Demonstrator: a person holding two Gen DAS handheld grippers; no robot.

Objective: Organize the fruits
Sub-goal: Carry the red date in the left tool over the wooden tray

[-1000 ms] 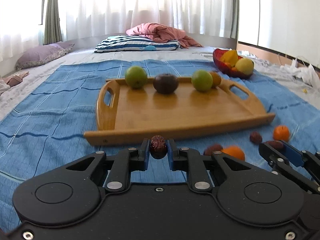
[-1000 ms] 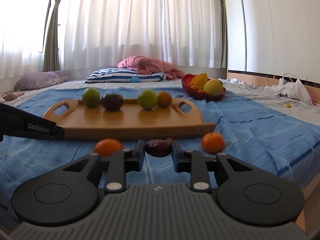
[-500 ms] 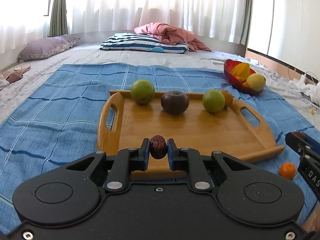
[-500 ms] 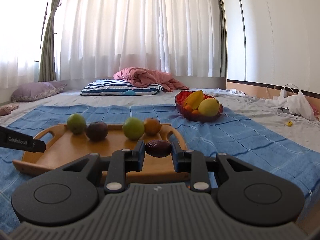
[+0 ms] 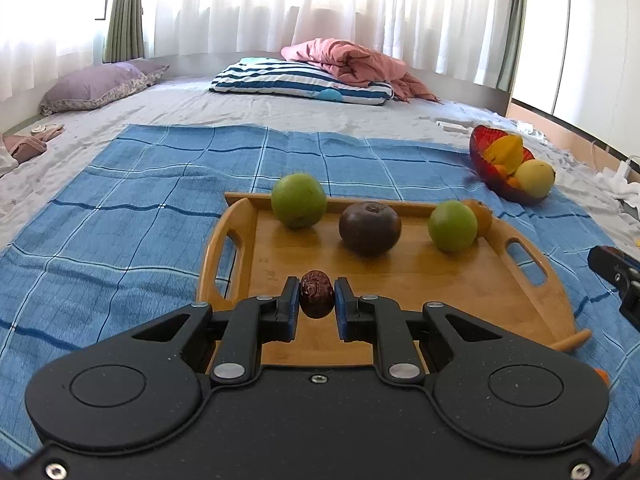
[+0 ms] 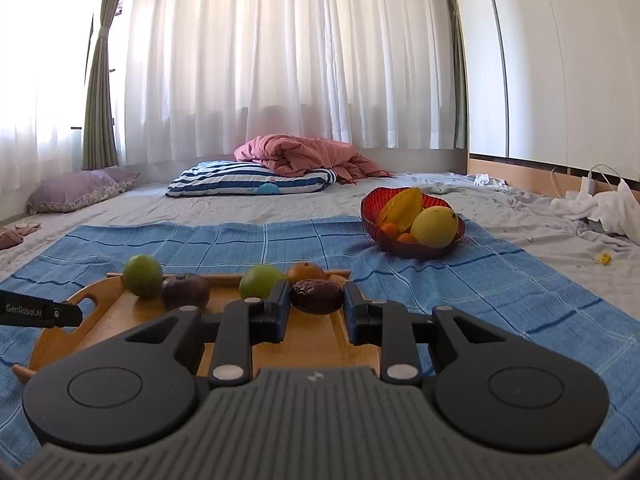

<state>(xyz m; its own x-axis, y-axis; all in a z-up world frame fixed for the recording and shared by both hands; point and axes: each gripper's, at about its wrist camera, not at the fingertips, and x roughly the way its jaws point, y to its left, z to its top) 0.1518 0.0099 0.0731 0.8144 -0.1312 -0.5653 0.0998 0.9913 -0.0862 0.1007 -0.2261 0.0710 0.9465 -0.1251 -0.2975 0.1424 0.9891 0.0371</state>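
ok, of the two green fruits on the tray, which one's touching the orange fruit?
The right-hand green fruit, by the tray's right handle: the orange fruit sits against its far side. The left green fruit stands alone near the far-left corner.

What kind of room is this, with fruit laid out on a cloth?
Most likely a bedroom: the blue cloth lies on a wide bed or mattress, with a striped pillow and crumpled pink quilt at the far end, below a curtained window.
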